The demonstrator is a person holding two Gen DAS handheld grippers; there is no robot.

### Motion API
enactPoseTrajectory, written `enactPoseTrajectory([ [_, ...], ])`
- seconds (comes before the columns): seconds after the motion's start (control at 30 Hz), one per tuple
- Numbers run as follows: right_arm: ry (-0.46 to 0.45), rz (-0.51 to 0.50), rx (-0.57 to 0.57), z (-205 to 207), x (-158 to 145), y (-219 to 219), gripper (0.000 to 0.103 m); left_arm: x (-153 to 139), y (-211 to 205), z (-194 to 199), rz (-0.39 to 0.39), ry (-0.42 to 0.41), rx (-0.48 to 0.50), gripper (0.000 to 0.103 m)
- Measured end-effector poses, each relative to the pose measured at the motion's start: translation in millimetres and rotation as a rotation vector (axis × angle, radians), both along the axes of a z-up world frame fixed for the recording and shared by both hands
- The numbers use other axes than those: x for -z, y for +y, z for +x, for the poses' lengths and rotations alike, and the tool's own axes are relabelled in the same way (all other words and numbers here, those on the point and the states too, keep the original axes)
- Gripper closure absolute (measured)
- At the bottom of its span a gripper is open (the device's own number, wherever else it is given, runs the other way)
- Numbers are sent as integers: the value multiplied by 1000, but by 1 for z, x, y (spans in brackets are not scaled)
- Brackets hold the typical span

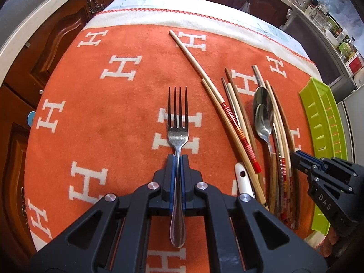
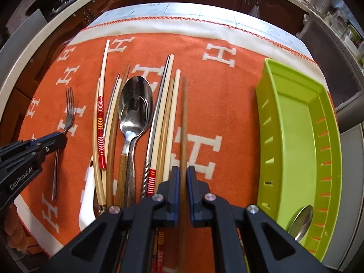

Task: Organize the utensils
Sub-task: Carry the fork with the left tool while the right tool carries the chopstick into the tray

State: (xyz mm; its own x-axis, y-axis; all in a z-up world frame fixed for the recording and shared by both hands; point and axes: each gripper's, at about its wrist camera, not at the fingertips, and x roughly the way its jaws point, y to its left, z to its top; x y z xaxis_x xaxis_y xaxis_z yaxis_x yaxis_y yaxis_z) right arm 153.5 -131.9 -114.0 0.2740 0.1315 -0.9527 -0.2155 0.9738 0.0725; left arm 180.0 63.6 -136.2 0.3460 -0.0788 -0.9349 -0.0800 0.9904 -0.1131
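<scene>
- Gripping the fork (image 1: 178, 134) by the neck of its handle, the left tongs (image 1: 178, 159) are clamped shut on it; the fork's long axis runs straight along the tongs, prongs pointing away from the camera, the rounded handle end reaching back past the pads toward the camera.
- In the right wrist view the same fork (image 2: 68, 116) shows at the left of the orange cloth (image 2: 227, 104), prongs toward the far edge, with the left tongs (image 2: 60, 137) crossing its handle from the left.
- To the right of the fork lies the loose pile of chopsticks (image 2: 101, 122) and spoons (image 2: 135, 109), all lengthwise, roughly parallel, tips and bowls pointing toward the far edge; two spoons rest bowl on bowl in the middle of the pile.
- A white spoon handle (image 2: 87, 202) sits at the near left edge of the pile.
- The right tongs (image 2: 183, 173) are closed on one brown chopstick (image 2: 183, 122), which appears blurred; it runs along the tongs' own line, its tip pointing away, just right of the pile.
- Farther right, apart from the pile, stands the green tray (image 2: 264, 122), long side parallel to the utensils, with one spoon (image 2: 301, 221) lying in its near end.
</scene>
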Motion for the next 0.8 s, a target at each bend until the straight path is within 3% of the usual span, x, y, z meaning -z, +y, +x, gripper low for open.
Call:
enactPoseTrajectory([
  [0.2, 11, 188, 67, -14, -23, -35, 97, -35, -7, -15, -47, -45, 31, 101],
  [0.37, -17, 309, 113, -31, -53, -76, 97, -69, -39, -27, -90, -84, 112, 101],
  [0.53, -82, 313, 177, -47, -74, -120, 97, -92, -101, -30, -133, -103, 224, 101],
  [0.8, -101, 249, 282, -46, -68, -179, 97, -95, -211, -14, -214, -78, 339, 101],
])
